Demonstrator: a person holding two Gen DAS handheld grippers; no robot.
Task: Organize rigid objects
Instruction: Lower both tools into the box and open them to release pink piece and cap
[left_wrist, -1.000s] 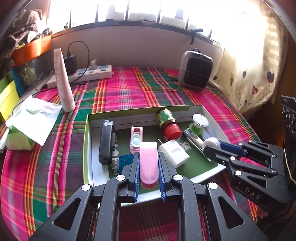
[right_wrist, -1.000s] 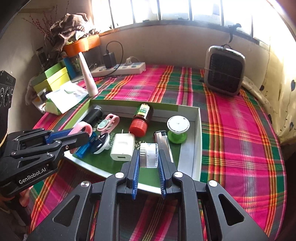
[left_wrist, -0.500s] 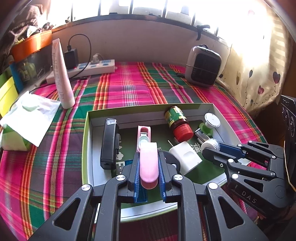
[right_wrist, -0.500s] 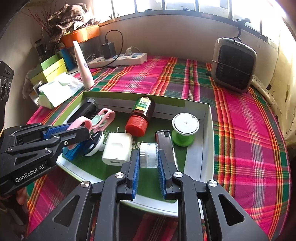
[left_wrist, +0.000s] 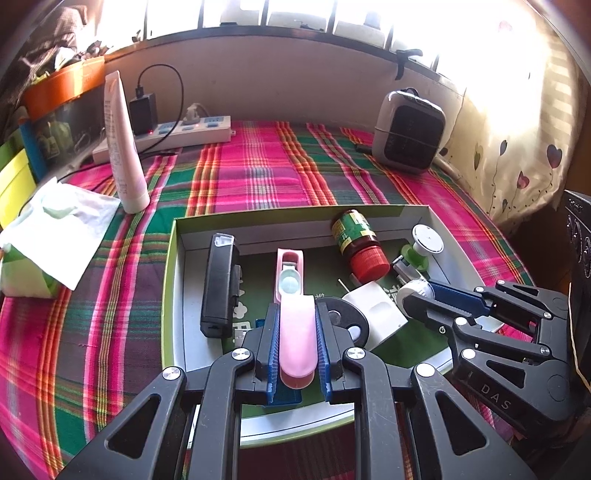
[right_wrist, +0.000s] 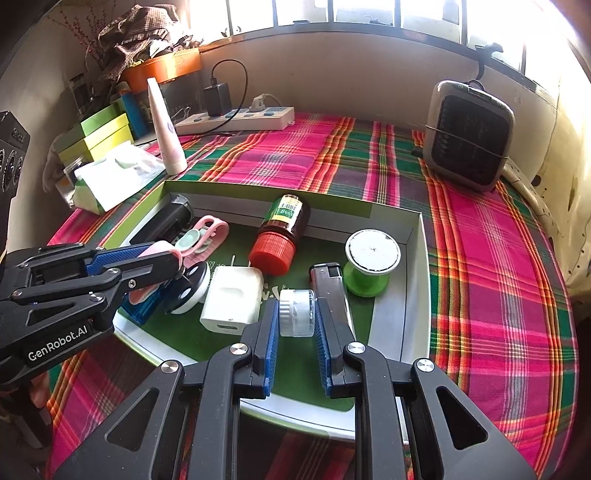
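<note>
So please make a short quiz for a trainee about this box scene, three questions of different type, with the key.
1. True or false: the left tool is shut on a pink clip.
2. What does the right tool hold? A) the green spool B) a small clear jar C) the white charger
3. Fill in: the brown bottle with the red cap lies on its ____ in the box.

Key: 1 true. 2 B, the small clear jar; the green spool and the white charger rest in the box. 3 side.
</note>
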